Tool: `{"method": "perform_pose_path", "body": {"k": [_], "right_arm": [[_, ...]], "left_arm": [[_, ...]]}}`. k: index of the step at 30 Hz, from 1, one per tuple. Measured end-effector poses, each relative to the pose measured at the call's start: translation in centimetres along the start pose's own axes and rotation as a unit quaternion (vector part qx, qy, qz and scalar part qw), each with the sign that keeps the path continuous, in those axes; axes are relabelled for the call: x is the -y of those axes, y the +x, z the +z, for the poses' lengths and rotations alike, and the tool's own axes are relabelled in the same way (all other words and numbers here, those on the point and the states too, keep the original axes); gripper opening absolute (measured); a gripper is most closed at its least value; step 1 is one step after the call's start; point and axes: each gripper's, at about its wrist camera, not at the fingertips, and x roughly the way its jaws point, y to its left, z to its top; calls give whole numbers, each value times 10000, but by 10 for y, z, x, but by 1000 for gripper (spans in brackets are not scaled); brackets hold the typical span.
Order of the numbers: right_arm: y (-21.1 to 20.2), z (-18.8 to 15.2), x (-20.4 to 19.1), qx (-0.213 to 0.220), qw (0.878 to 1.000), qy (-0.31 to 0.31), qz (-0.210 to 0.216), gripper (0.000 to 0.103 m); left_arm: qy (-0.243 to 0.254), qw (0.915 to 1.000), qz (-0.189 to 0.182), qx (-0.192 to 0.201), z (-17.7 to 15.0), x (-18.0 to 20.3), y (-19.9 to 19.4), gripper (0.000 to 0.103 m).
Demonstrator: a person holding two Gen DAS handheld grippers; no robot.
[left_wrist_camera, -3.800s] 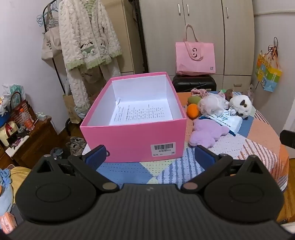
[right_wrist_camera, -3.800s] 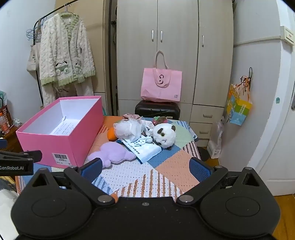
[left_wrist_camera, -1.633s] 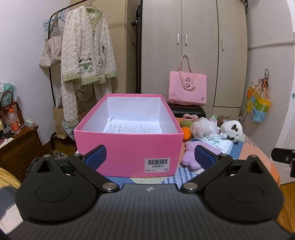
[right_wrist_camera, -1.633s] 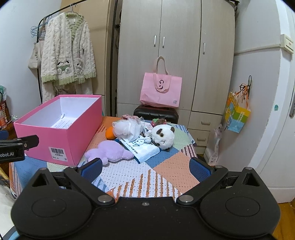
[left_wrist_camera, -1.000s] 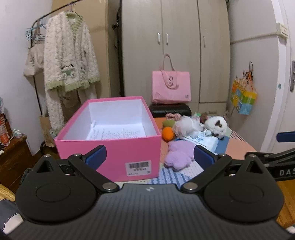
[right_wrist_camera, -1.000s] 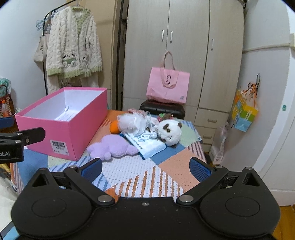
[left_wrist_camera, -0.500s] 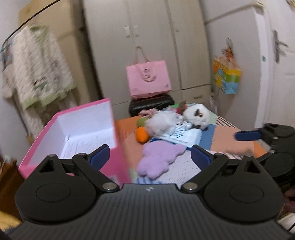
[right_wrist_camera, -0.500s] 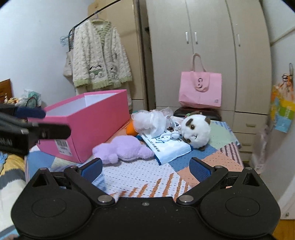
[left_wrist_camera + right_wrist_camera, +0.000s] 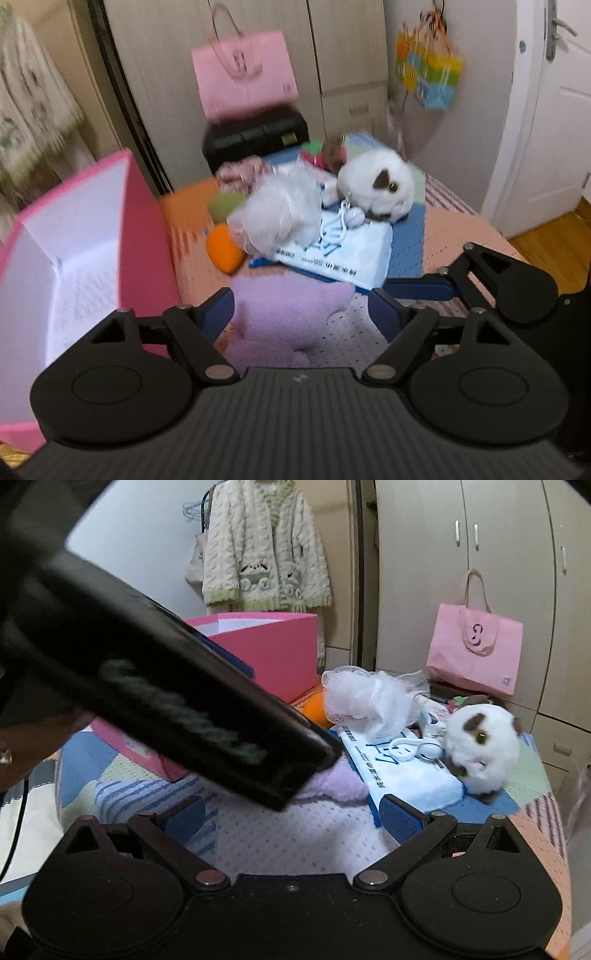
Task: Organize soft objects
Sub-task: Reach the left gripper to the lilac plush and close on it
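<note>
White pack (image 9: 402, 771) bears blue print, blurred, perhaps Chinese.

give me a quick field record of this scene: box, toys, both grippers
box: pink box, open, no toys visible inside, left of the pile
purple plush: purple plush lies on the tablecloth, between the left gripper fingers
left gripper: closing, pads not pressing on the plush yet
right gripper: right gripper open, nothing between its fingers
other toys: white plush, mesh puff, orange toy, white packet
</note>
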Motion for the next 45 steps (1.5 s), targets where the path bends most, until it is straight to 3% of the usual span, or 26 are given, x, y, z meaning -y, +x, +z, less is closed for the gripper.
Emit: {"method": "perform_pose_path", "body": {"k": [5, 10, 17, 22, 24, 31, 38, 39, 45], "right_arm": [[21, 18, -2, -313, 9992, -232, 65, 102], [35, 28, -1, -601, 9953, -670, 352, 102], [47, 25, 0, -698, 9913, -950, 587, 100], [40, 18, 4, -729, 9922, -543, 859, 87], [36, 15, 5, -639, 9943, -409, 751, 80], [27, 7, -6, -489, 9968, -281, 571, 80], [26, -1, -14, -216, 9988, -37, 433, 75], [35, 1, -30, -169, 9990, -20, 416, 74], [20, -14, -35, 62, 9983, 174, 560, 72]], "left_arm": [[179, 9985, -110, -505, 10, -8, 13, 75], [145, 9975, -104, -687, 19, -16, 23, 71], [-447, 9915, -590, -1073, 18, -31, 42, 73], [-634, 9921, -637, -878, 8, -33, 50, 78], [-627, 9924, -710, -786, 6, -33, 47, 77], [-671, 9902, -961, -757, -4, -36, 40, 73], [-473, 9926, -909, -644, -13, -28, 33, 71], [-457, 9929, -897, -630, -14, -27, 32, 71], [-326, 9948, -814, -510, -22, -17, 21, 70]]}}
